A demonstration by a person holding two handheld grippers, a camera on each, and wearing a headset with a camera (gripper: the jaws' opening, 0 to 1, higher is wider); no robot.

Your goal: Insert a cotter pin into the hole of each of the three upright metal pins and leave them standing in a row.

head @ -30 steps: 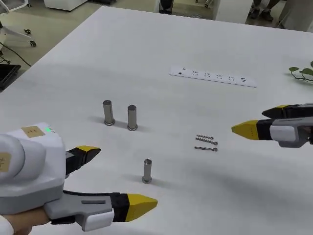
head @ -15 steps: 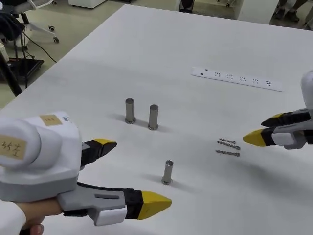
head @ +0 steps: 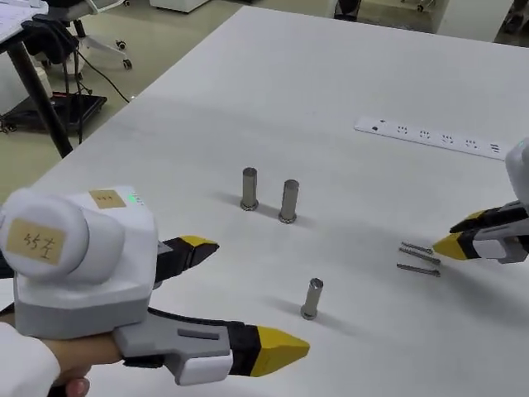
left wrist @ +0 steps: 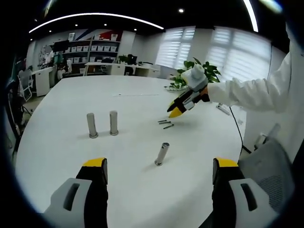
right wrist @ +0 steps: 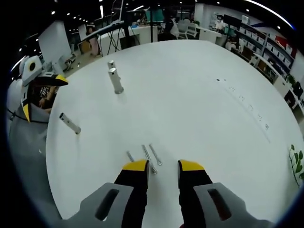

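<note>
On the left claw (head: 245, 296), scrawled tan sticker (head: 35, 241)

Three short grey cylindrical metal pins with flared bases are standing upright on the white tabletop (head: 331, 99). The left pin (head: 249, 188) and the middle pin (head: 288, 201) are standing side by side, near each other but not touching, just above the middle of the head view frame. The third pin (head: 312, 298) is standing alone, lower and slightly right, well apart from that pair. Three thin silvery cotter pins (head: 418, 258) are lying flat and roughly parallel in a loose bunch at the right of the frame, apart from all the upright pins.
</note>
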